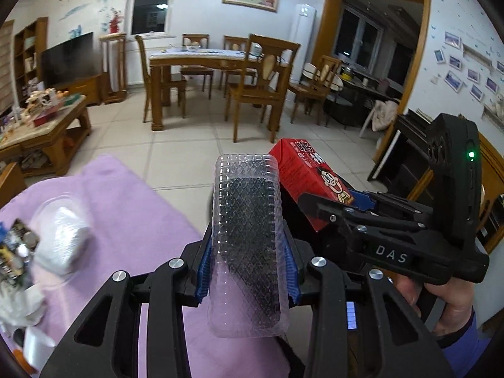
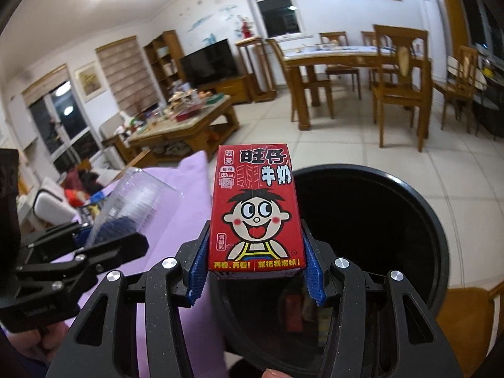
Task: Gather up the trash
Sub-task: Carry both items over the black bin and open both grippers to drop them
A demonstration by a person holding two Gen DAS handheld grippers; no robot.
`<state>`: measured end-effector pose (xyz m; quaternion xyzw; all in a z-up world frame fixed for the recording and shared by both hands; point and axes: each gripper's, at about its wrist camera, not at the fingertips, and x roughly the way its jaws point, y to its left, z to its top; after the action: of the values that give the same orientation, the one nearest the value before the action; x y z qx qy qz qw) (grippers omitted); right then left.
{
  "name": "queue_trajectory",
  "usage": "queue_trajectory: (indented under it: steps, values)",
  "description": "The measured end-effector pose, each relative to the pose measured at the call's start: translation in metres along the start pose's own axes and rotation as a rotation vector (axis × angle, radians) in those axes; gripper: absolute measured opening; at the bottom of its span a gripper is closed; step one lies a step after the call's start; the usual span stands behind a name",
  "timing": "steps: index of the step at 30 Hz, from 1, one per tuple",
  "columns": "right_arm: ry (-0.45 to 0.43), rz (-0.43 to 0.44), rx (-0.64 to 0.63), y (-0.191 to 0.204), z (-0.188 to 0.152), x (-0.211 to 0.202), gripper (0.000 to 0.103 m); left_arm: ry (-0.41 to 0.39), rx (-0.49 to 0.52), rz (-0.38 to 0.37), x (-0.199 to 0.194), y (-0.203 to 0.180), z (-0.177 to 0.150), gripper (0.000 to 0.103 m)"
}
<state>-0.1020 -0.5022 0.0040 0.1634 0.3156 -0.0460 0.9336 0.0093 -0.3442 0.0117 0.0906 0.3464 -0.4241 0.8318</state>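
My left gripper (image 1: 249, 267) is shut on a clear ribbed plastic container (image 1: 247, 242), held upright above the purple cloth (image 1: 126, 220). My right gripper (image 2: 256, 271) is shut on a red milk carton (image 2: 255, 211) with a cartoon face, held over the open black trash bin (image 2: 378, 220). The carton (image 1: 308, 176) and right gripper (image 1: 334, 208) show in the left wrist view just right of the container. The container (image 2: 135, 201) and the left gripper (image 2: 91, 239) show at the left of the right wrist view.
On the purple cloth lie a white crumpled plastic bag (image 1: 63, 242), a colourful wrapper (image 1: 15, 252) and tissue (image 1: 19, 305). A cluttered coffee table (image 1: 47, 126), a dining table with chairs (image 1: 217, 60) and a tiled floor (image 1: 182, 145) lie beyond.
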Motion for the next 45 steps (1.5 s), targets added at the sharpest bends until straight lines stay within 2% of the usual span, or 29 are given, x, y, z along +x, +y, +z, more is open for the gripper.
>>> queue_trajectory:
  steps: [7, 17, 27, 45]
  values:
    - [0.006, -0.019, 0.063, -0.046, -0.009, 0.001, 0.051, 0.045, 0.028, -0.022, 0.038, -0.015, 0.003, 0.038]
    - [0.030, -0.073, 0.121, -0.079, -0.019, 0.011, 0.051, 0.095, 0.028, -0.030, 0.074, -0.022, 0.002, 0.038]
    - [0.060, -0.087, 0.138, -0.087, -0.028, 0.026, 0.051, 0.139, 0.040, -0.033, 0.095, -0.028, 0.000, 0.038]
    - [0.077, -0.096, 0.154, -0.084, -0.037, 0.042, 0.051, 0.141, 0.055, -0.028, 0.098, -0.038, -0.003, 0.041]
